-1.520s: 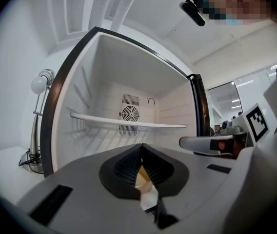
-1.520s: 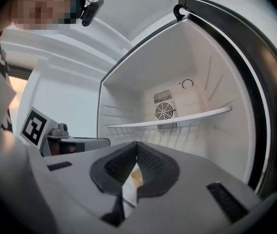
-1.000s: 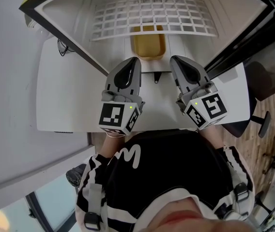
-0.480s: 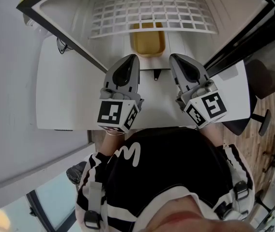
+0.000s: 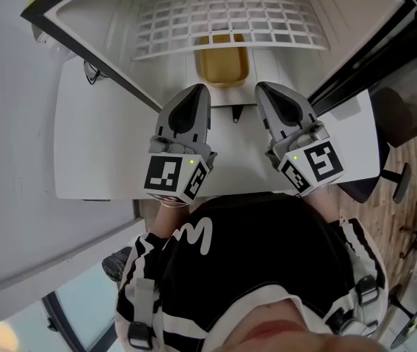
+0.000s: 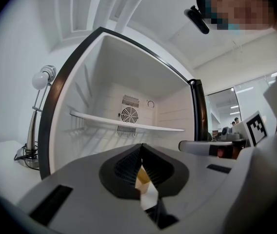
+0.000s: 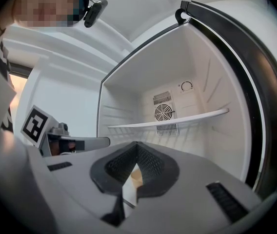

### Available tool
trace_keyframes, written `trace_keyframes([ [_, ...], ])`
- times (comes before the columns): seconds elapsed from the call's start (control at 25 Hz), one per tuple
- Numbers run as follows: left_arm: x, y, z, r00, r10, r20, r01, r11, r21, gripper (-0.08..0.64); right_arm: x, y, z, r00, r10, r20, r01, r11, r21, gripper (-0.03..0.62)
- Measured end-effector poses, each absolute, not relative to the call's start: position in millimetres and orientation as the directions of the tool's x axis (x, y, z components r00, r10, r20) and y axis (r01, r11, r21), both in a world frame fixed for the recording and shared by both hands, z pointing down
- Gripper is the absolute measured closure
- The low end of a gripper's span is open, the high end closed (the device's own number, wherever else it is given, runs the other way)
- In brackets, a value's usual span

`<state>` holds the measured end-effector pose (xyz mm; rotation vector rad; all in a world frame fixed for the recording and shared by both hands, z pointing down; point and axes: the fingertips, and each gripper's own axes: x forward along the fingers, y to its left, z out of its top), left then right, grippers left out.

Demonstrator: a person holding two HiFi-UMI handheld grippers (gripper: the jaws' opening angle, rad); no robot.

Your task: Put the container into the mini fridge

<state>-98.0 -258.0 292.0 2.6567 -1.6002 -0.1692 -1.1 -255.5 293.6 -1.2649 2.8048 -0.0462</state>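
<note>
Both pairs of jaws are closed on nothing. In each gripper view the ribbed black pads meet at the tip, leaving only a thin slit lower down, and nothing is pinched there. The left gripper (image 5: 195,92) and the right gripper (image 5: 269,90) hang side by side over the white tabletop (image 5: 98,138). Their tips point into the mouth of the open white mini fridge (image 5: 120,9).

Just ahead of the tips and between them sits the amber-yellow, round-cornered plastic container (image 5: 223,63), already inside on the fridge floor.

The main risk seems to be the short gap between the closed tips and the container's near end. A small forward drift of either gripper could shove it, skew it or slide it against a wall. It also appears to sit toward the front of the compartment rather than deep inside, so a closing door might catch or nudge it if it is not far enough in. The white wire shelf (image 5: 230,20) lies just above and beyond the tips, and a gripper raised while reaching in could snag on its grid.

The container rests flat, its long side running away from the jaws, with smooth glossy walls. Its far part is hidden under the shelf. I cannot tell whether it has a lid or holds anything.
</note>
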Motion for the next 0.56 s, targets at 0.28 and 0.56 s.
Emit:
trace_keyframes([
  [0.28, -97.1, -258.8, 293.4, 0.461, -0.884, -0.073, -0.880, -0.466, 0.088, 0.551, -1.7, -255.6, 294.3, -0.662, -0.748, -0.044, -0.746, 0.664, -0.052, 0.583],
  [0.56, -103.0, -256.8, 294.1, 0.445, -0.893, -0.061, -0.889, -0.449, 0.088, 0.551, -5.5, -255.0, 296.1, -0.674, -0.737, -0.042, -0.734, 0.675, -0.076, 0.583],
])
